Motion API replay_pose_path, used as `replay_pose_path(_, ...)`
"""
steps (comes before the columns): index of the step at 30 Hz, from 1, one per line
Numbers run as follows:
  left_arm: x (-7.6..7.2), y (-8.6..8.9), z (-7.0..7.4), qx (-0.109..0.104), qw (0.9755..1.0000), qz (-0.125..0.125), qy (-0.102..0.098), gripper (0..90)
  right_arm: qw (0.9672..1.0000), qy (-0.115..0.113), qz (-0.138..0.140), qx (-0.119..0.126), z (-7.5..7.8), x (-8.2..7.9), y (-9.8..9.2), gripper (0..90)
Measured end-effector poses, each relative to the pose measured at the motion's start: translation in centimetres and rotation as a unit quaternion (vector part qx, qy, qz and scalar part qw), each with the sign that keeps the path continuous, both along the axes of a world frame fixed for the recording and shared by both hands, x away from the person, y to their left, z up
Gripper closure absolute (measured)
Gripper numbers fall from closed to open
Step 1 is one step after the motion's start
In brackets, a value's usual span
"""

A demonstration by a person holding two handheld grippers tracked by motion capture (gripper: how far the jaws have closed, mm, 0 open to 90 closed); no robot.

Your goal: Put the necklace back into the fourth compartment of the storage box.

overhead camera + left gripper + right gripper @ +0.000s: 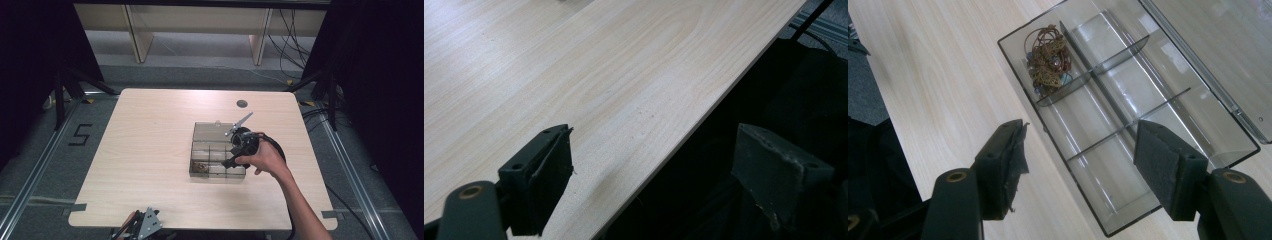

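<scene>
A clear smoky plastic compartment box (218,150) lies on the wooden table (145,150), its lid (212,131) folded open toward the far side. A tangle of brown and bronze jewellery (1048,62) fills one corner compartment (200,165); the other compartments (1113,190) look bare. A hand holds my right gripper (235,155) just over the box's right part. Its jaws stand open above the compartments (1081,131) with nothing between them. My left gripper (142,227) hangs at the table's near edge, open and holding nothing (655,132).
A round dark cable hole (242,103) sits near the table's far edge. The near table edge (704,120) runs between the left gripper's jaws, with dark space beyond it. Black curtains and cables flank the table.
</scene>
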State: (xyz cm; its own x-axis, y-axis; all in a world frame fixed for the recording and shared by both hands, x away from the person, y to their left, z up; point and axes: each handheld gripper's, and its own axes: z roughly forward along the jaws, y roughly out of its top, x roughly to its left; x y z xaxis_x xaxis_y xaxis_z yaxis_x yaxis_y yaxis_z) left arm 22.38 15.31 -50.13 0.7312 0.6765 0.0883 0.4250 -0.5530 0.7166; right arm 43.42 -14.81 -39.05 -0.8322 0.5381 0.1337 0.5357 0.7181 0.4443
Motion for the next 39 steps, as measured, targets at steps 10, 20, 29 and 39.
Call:
replay_pose_path(10,0.0,-0.1,-0.1,-0.005,0.9999,0.0,0.011,15.7,0.9997,-0.016,-0.005,0.018,0.1,-1.1,-1.4,34.1)
replay_pose_path(20,0.1,0.1,0.1,0.01,0.9999,-0.014,-0.004,15.8,0.9994,-0.011,-0.019,0.026,-0.3,-2.3,-3.3,33.2)
replay_pose_path(29,0.0,0.1,0.1,0.013,0.9999,-0.01,0.0,15.7,0.9986,-0.016,-0.03,0.041,-0.5,-3.2,-4.7,30.2)
replay_pose_path(39,0.1,0.1,0.1,0.007,0.9999,-0.01,-0.006,15.7,0.9983,-0.022,-0.029,0.045,-1.1,-4.1,-5.3,27.3)
